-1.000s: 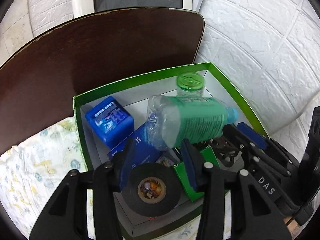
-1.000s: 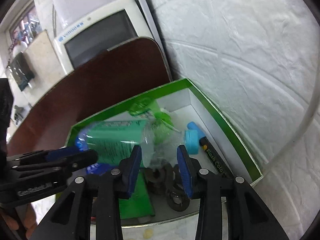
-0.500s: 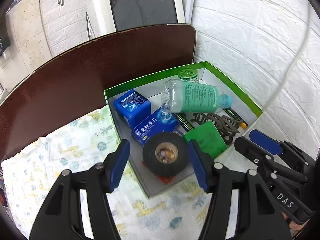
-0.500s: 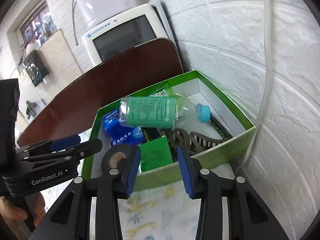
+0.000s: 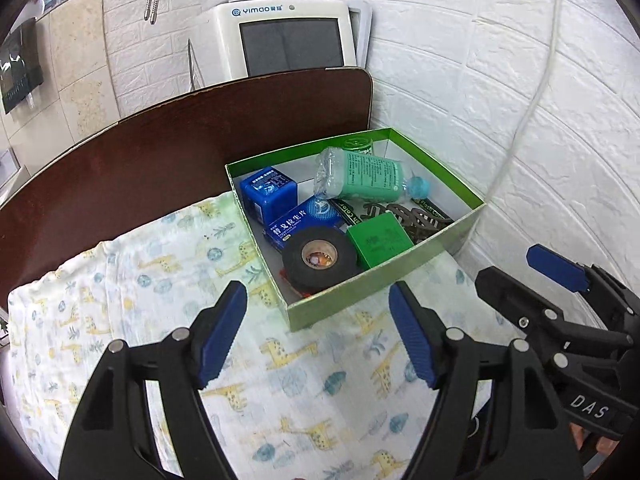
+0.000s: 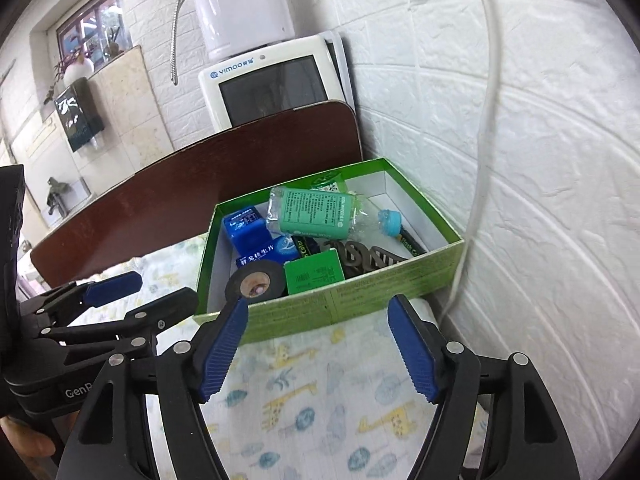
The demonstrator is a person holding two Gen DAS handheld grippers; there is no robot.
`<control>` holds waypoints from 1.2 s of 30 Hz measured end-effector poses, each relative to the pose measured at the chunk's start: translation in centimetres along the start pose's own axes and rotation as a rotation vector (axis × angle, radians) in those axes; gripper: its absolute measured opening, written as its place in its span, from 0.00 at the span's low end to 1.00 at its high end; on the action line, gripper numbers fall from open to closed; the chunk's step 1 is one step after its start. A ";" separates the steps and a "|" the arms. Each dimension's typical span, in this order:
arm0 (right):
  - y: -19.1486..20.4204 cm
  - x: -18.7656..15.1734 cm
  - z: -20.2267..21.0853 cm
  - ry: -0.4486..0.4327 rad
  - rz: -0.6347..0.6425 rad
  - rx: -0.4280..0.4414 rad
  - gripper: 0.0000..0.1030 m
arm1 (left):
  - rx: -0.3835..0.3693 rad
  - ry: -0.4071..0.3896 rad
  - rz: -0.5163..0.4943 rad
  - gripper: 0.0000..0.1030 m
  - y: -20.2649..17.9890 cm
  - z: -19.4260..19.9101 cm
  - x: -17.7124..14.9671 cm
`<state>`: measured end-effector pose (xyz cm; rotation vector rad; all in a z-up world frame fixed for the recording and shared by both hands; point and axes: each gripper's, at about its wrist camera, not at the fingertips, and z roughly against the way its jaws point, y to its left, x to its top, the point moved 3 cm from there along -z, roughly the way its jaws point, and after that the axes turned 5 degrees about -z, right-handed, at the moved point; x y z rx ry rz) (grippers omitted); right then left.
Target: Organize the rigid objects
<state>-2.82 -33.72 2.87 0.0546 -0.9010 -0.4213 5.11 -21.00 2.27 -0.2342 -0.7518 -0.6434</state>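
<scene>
The left gripper (image 5: 318, 334) hangs above the giraffe-print cloth (image 5: 160, 280) with its blue-padded fingers spread wide and nothing between them. The right gripper (image 6: 318, 346) is likewise spread and empty, poised just short of the near wall of the green box (image 6: 360, 300).

In the left wrist view the box (image 5: 380, 280) sits on the cloth at about 1 o'clock from the gripper, pushed close to the white brick wall (image 5: 520, 100) on its right. Inside it, a roll of black tape (image 5: 319, 258) lies flat in the near corner at 6 o'clock. A green carton (image 5: 378, 240) touches it at 3 o'clock. A blue cube-shaped box (image 5: 268, 194) stands at 10 o'clock, with a flat blue medicine pack (image 5: 304, 222) leaning between it and the tape. A clear bottle with a green label (image 5: 364, 180) lies on its side across the pile toward 12 o'clock, its blue cap pointing to 3 o'clock. A dark hair clip (image 5: 404, 218) rests beside the carton toward 2 o'clock.

Behind the box, the dark brown desk (image 5: 160, 160) runs toward a white appliance marked YIMAO (image 5: 288, 36) at 12 o'clock.
</scene>
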 end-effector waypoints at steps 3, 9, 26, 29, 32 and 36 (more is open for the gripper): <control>0.4 -0.6 1.3 -0.002 0.020 -0.020 0.76 | 0.001 -0.008 -0.004 0.71 -0.1 1.1 -0.9; 0.9 -2.0 3.4 -0.012 0.032 -0.049 0.82 | -0.007 -0.025 -0.012 0.71 0.2 3.1 -2.4; 1.7 -2.6 5.2 -0.019 0.034 -0.064 0.84 | -0.003 -0.054 0.005 0.72 0.6 5.1 -3.7; 1.8 -2.6 5.2 -0.014 0.034 -0.061 0.84 | -0.004 -0.051 0.001 0.72 0.9 5.1 -3.9; 1.9 -2.7 5.2 -0.010 0.033 -0.061 0.84 | -0.002 -0.050 0.003 0.72 0.9 5.0 -4.0; 1.9 -2.8 5.1 -0.010 0.033 -0.061 0.84 | -0.003 -0.048 0.006 0.72 1.0 5.0 -4.0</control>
